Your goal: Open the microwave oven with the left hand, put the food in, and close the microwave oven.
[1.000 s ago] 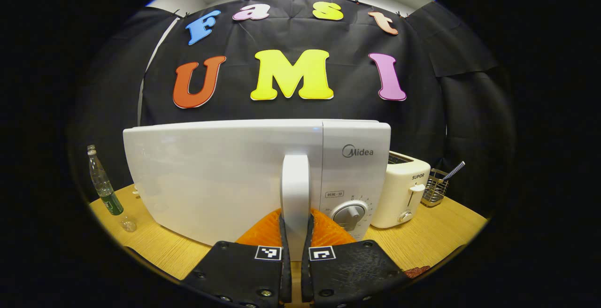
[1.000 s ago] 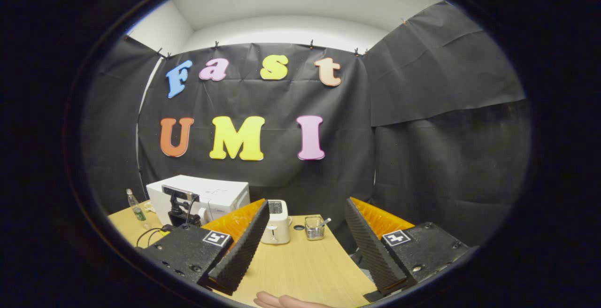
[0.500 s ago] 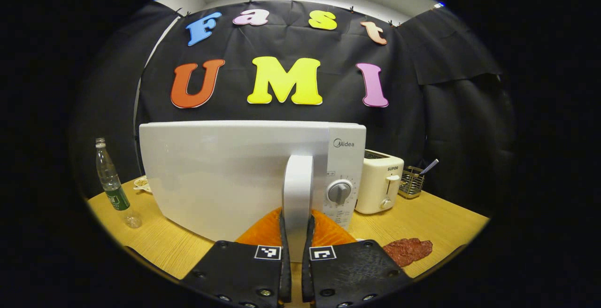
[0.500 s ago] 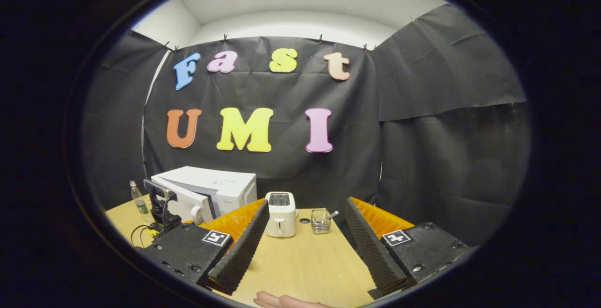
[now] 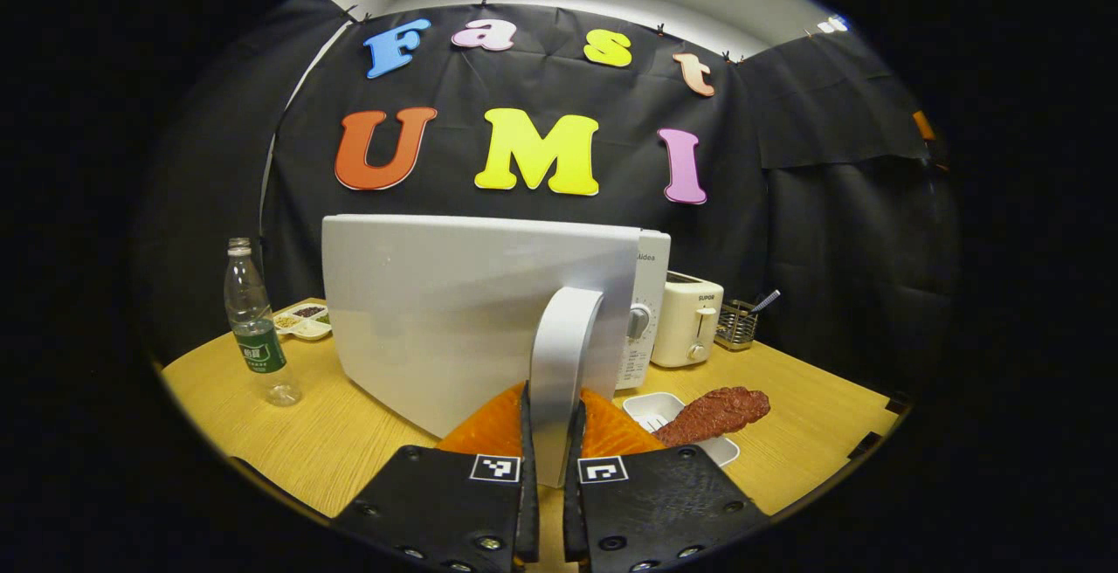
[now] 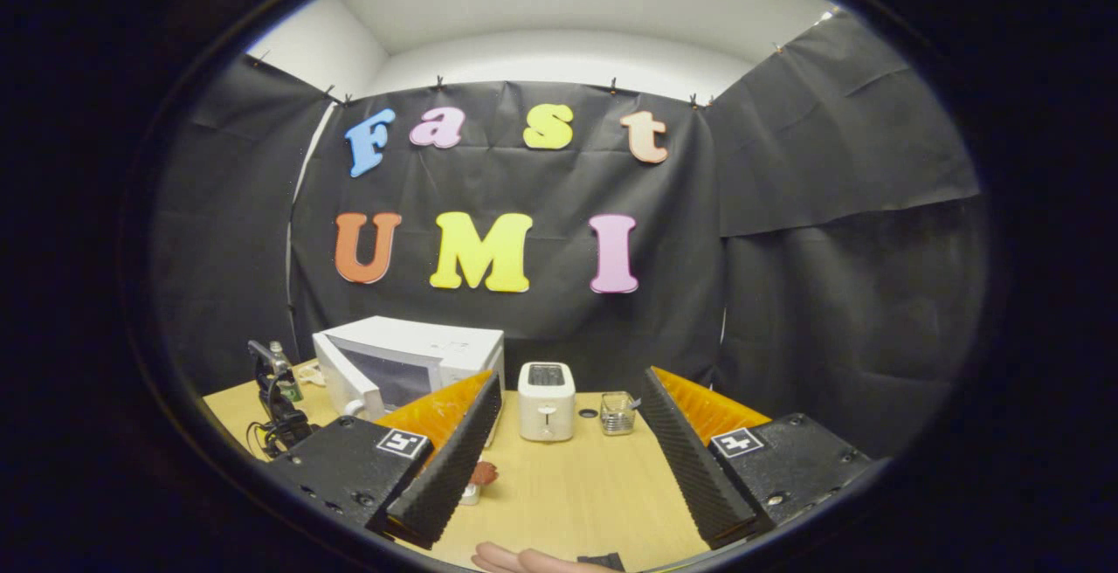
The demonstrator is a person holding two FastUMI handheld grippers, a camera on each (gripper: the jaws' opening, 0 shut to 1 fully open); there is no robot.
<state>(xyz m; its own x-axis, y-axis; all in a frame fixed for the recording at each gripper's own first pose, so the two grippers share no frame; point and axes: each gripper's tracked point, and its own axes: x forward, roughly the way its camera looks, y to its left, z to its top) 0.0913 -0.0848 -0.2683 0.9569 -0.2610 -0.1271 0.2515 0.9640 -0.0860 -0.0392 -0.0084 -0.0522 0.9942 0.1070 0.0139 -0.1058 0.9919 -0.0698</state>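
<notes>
The left gripper [image 5: 548,468] has its jaws clamped on the white, upright, bar-shaped plastic door handle [image 5: 559,355] of the glossy white box-shaped microwave oven [image 5: 489,311], whose door stands partly swung out toward the near side. The door is a broad, stiff, smooth panel on a hinge at its left edge; it should swing lightly, and the handle is the sound place to hold it, since the glossy face offers nothing to grip. The handle is slick plastic, so the ribbed black pads want to sit square on its two flat sides.

The food, a dark reddish-brown, lumpy, elongated piece [image 5: 716,411], lies across a small white shallow rectangular dish [image 5: 651,407] on the pale wood-grain bench [image 5: 349,442], just right of the door and near the oven's front. It looks soft and a little greasy, probably light; I cannot tell whether it is real or a model. Taking it across its thicker middle seems safest, with gentle pressure, or else lifting the stiff dish by its rim.

The right gripper [image 6: 568,459] hovers over the near bench with its jaws wide apart, holding nothing. Far beyond it stand a cream toaster [image 6: 546,401] and a small wire basket [image 6: 617,414]; a clear plastic bottle [image 5: 253,328] stands left of the oven.
</notes>
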